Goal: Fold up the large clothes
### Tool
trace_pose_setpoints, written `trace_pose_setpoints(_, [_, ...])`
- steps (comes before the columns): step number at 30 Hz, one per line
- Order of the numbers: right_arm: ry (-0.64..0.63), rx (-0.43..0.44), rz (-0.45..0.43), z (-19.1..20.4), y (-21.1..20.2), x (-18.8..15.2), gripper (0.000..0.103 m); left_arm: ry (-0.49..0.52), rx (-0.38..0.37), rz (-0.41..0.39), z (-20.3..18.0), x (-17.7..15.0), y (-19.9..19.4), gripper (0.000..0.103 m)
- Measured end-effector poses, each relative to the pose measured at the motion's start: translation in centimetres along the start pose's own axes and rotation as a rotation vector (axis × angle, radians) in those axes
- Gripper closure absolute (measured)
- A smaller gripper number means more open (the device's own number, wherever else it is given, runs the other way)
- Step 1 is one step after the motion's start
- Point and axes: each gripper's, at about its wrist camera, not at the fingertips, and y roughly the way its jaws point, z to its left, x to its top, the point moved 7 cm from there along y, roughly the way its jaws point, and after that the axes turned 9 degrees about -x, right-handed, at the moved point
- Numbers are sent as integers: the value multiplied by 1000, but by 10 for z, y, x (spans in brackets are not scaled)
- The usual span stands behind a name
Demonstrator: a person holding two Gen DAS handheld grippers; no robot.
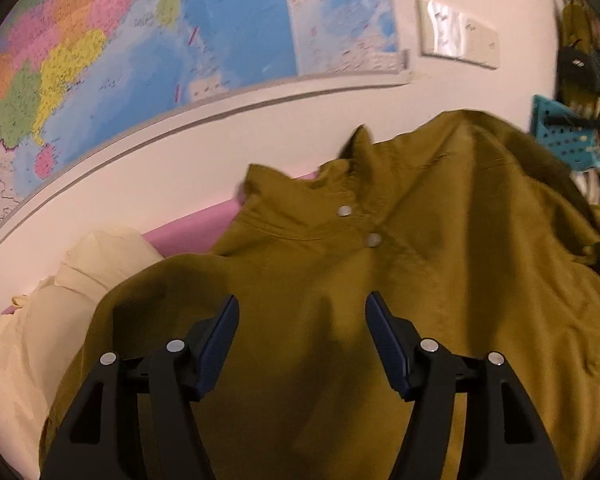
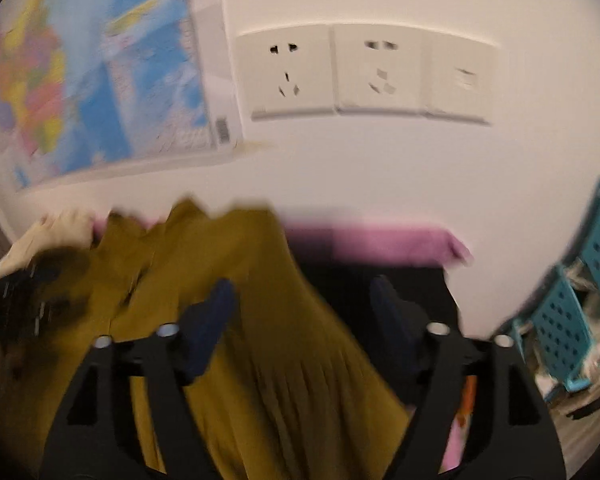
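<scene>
Cream garment (image 1: 40, 328): lying crumpled at the far left on the pink surface (image 1: 188, 232), with its edge touching or tucked under the olive jacket (image 1: 340, 280); it is risking being dragged along if the jacket gets pulled or folded leftward.

Left gripper (image 1: 302, 320): hovering spread wide over the jacket's chest, below the collar, gripping nothing; if it is closing here on the middle of the panel it is likely pinching a single loose layer, giving a bunched, crooked fold.

Olive jacket: sitting heaped on the pink surface, collar up toward the wall, two metal snaps (image 1: 358, 226) showing, its right shoulder humped high; because it is not spread flat, any fold started now is likely trapping wrinkles and hiding a sleeve underneath.

Right gripper (image 2: 302, 304): also parted and empty in the right wrist view, one finger over the jacket's lower right edge, the other over a dark patch (image 2: 380, 280) that I cannot identify; the picture is smeared by motion, so a grasp attempted at this speed is likely missing the hem or catching that dark patch instead.

Pink surface's right edge (image 2: 456, 248): ending just beyond the jacket; cloth swung rightward is risking sliding off.

Teal perforated crates (image 2: 572, 320): standing near on the right, holding pale items; a wide sweep of the right gripper or a trailing sleeve is likely snagging on them.
</scene>
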Motion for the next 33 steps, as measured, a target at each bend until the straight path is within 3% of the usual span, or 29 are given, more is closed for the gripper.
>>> trace_pose_setpoints(3, [-42,-28,95,-26,-29,-66,22,13,-44,-12,-17,-2,-9,38])
trace_pose_setpoints(5, [-72,-96,173,-44,-45,-117,21,20,-65,-15,-27,-5,-13,36])
trace_pose_setpoints(8, [-66,-118,236,-54,-61,-165,19,45,-90,-11,-41,-8,-15,35])
trace_pose_setpoints(11, [-89,-110,227,-47,-83,-192,10,54,-107,0,-53,-13,-18,34])
trace_pose_setpoints(14, [-174,-148,227,-39,-88,-205,13,43,-123,10,-60,-17,-20,33])
trace_pose_setpoints(15, [-207,-176,235,-38,-86,-208,27,40,-125,13,-62,-19,-21,33])
trace_pose_setpoints(16, [-229,-201,249,-38,-82,-211,55,38,-125,15,-64,-19,-21,33])
trace_pose_setpoints(17, [-206,-197,290,-43,-75,-213,71,37,-122,18,-65,-19,-22,33])
trace_pose_setpoints(18, [-157,-174,306,-48,-75,-212,98,39,-123,20,-67,-20,-23,33])
trace_pose_setpoints(21, [7,-64,237,-67,-97,-177,98,43,-125,23,-70,-18,-28,33])
trace_pose_setpoints(26, [215,149,20,-99,-181,-74,98,72,-147,4,-83,-8,-35,33])
trace_pose_setpoints(30, [216,277,-46,-83,-221,-26,98,91,-208,-10,-98,0,-37,31])
trace_pose_setpoints(33, [150,396,-16,-33,-223,-13,98,97,-261,-20,-109,6,-37,31])
